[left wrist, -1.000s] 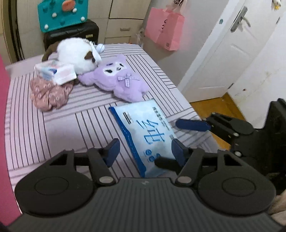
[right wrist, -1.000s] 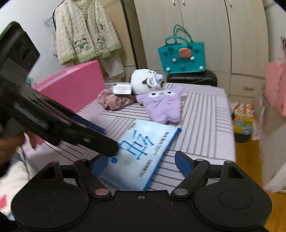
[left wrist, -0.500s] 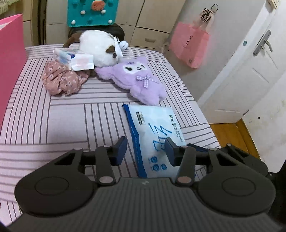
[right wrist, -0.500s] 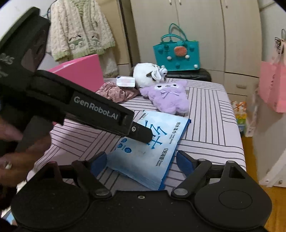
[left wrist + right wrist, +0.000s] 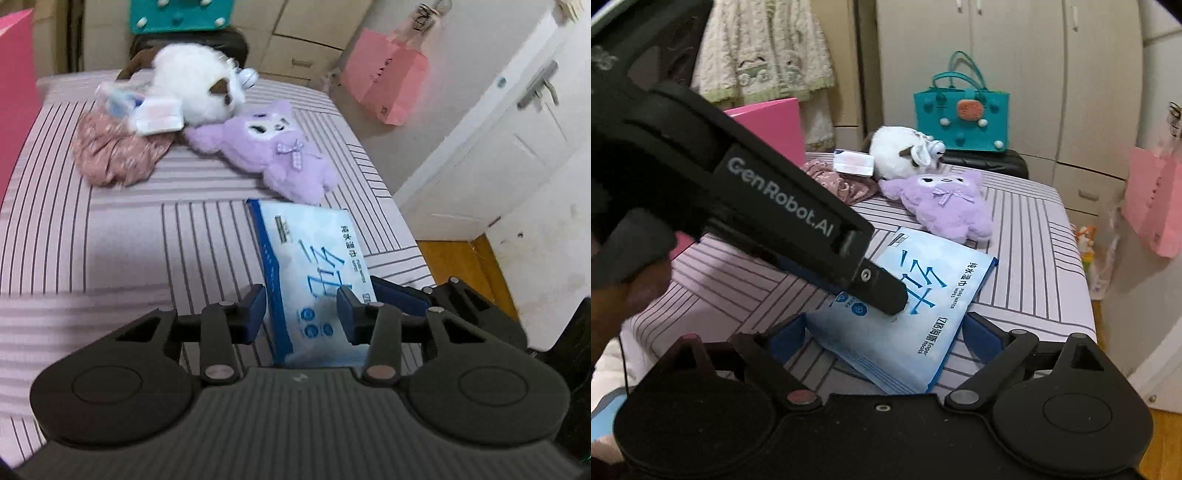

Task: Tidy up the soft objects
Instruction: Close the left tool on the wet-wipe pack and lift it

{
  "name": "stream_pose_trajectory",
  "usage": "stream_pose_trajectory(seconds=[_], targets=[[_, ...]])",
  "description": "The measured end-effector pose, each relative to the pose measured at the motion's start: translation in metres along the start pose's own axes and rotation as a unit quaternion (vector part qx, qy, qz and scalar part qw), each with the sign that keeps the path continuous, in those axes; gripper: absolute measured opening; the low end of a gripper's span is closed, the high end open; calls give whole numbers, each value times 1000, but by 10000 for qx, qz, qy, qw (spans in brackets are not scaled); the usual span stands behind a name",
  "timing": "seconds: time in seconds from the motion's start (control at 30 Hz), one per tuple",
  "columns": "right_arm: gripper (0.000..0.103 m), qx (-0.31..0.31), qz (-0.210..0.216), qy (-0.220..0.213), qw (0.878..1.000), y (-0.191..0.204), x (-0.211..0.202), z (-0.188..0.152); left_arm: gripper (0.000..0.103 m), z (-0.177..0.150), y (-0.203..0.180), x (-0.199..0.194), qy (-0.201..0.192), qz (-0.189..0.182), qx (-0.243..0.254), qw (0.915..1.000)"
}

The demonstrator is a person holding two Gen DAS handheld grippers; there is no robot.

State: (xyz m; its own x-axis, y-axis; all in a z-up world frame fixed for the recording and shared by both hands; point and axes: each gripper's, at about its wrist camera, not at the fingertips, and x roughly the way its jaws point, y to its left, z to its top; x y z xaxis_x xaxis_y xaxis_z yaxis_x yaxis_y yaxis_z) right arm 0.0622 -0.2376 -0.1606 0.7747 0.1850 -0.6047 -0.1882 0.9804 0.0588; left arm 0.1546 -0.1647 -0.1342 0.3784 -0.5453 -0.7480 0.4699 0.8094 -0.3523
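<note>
The left gripper has its jaws parted astride the near end of the glossy blue wipes pack; the right gripper is likewise spread around it. The flat rectangular pack runs lengthwise toward the fuzzy purple plush at upper centre, lying near the striped table's right edge.

The left gripper says "GenRobot.AI"; the blue wipes pack says "PURE WATER WIPES"
</note>
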Motion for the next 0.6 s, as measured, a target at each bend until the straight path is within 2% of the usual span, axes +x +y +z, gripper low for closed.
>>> stream_pose_trajectory(seconds=[0.17,0.33,0.6], targets=[[86,-227,264,20,9994,-9,-2,0,42,0,-8,7,-153,97,239,9995],[79,-206,243,-119,9994,-8,-4,-2,37,-4,-12,4,-230,136,181,9995],[74,-168,129,-320,9993,0,-6,-7,33,-10,-25,-2,-341,55,537,9980]])
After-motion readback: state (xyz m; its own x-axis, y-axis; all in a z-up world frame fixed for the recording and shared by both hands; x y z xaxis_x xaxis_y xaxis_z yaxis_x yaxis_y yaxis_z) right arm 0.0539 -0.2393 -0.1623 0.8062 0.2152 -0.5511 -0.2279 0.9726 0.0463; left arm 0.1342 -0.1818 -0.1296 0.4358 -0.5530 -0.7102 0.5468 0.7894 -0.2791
